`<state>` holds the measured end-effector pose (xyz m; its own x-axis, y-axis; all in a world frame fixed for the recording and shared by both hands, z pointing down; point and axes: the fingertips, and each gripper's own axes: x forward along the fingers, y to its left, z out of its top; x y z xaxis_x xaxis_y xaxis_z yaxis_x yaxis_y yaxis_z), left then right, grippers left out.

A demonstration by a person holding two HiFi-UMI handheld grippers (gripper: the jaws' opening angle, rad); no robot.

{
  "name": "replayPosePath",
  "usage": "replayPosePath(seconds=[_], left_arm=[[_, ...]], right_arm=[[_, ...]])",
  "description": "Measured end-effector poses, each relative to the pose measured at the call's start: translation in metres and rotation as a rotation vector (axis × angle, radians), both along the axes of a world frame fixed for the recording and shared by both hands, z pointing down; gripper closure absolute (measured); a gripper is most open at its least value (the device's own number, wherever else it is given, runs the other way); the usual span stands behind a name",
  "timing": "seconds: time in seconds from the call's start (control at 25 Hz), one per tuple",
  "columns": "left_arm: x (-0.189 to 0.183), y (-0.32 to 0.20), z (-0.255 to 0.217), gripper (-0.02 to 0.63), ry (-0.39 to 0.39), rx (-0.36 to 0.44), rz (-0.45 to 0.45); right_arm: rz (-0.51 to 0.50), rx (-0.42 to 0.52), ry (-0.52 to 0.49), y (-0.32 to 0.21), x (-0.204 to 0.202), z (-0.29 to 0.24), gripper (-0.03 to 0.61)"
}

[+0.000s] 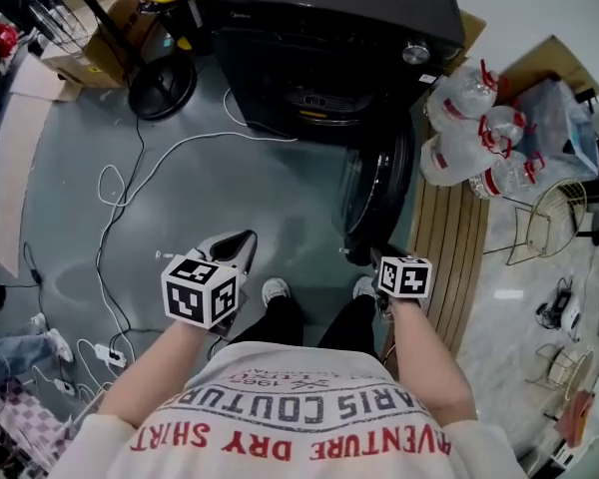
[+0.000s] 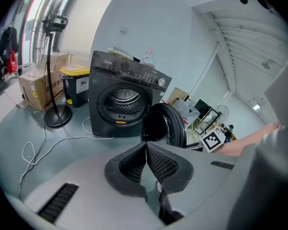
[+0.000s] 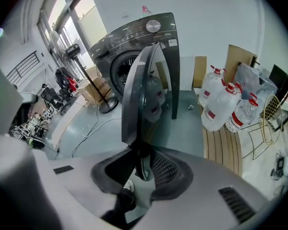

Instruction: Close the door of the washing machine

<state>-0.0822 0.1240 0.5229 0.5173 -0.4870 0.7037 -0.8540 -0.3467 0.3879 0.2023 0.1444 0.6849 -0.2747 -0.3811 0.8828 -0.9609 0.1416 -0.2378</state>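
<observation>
Black door [image 3: 139,90] in right tool [image 3: 143,161], drum [image 3: 118,73] half-hidden

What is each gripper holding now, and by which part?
The right gripper grips the open door by its free outer edge, with the rim between the jaws. The left gripper holds nothing; its jaws are together.

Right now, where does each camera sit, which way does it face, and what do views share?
Head view: on the person's head, looking steeply down at the washing machine and its open door; forearms, shirt, legs, left gripper and right gripper show.
Left gripper view: on the left gripper, facing the machine's front; its shut jaws and the right forearm show.
Right gripper view: on the right gripper, jaws closed on the door's edge; a shoe shows below.
Shared: all three see the door.
</observation>
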Motion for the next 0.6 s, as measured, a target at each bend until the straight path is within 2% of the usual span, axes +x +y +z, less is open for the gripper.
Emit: replayPosePath(seconds=[0.12,0.24,0.6], left_arm=[[-0.025,0.002,0.001,0.583,0.001,0.001,-0.026],[-0.046,0.004,0.000,0.583,0.009,0.004,-0.064],[-0.094,0.009,0.004,0.583,0.017,-0.009,-0.154]], right_arm=[[-0.005,-0.003,0.006,-0.006,-0.024,-0.001,0.480],[-0.013,-0.016,-0.029,-0.009,-0.049,0.002,0.476],[-0.056,-0.049,-0.067,-0.033,-0.109,-0.002,0.463]])
